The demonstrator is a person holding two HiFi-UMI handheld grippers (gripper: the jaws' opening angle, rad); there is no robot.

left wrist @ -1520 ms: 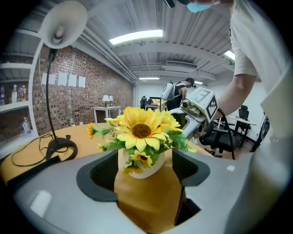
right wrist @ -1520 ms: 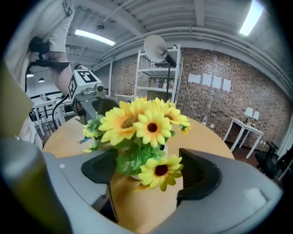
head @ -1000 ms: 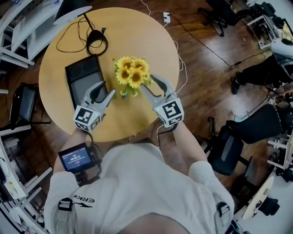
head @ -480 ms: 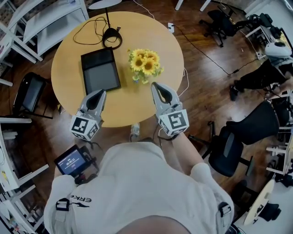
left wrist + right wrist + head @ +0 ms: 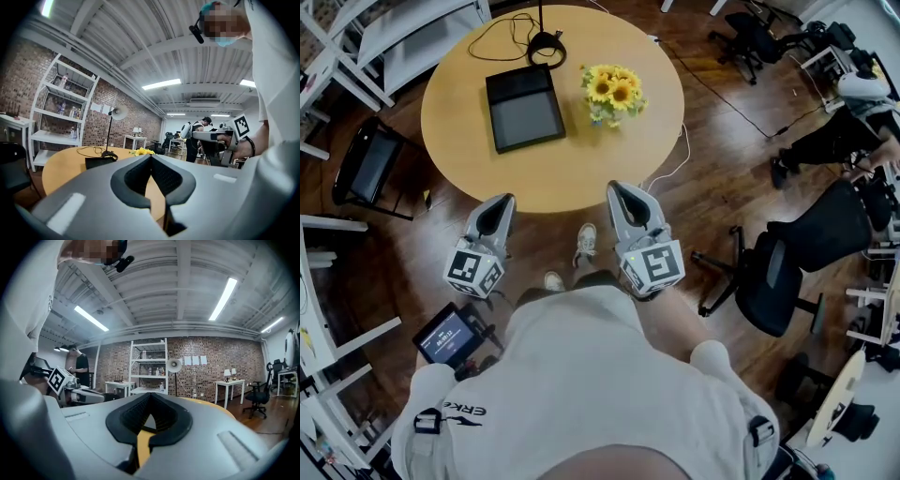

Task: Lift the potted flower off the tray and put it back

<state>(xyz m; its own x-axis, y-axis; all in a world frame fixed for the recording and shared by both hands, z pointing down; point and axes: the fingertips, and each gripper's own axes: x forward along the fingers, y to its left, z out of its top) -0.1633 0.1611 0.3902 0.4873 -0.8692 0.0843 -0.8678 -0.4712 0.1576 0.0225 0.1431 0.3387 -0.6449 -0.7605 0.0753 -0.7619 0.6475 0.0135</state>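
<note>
Potted flower (image 5: 614, 91): upper centre of the head view, standing on the bare top of the round table (image 5: 450, 159), just right of the black tray (image 5: 525, 106), not in it.
Left gripper (image 5: 496, 206): lower left of centre, over the floor, below the table's near edge; jaws pressed together, nothing between.
Right gripper (image 5: 624, 192): lower right of centre, over the floor; clenched, empty.
Flower vs grippers: well apart from both, up-frame.
Left gripper view only: flower a small yellow patch just above the closed jaw tips; tray left of it.
Right gripper view only: white shelf (image 5: 148, 366) against a brick wall; table edge behind the jaws.
</note>
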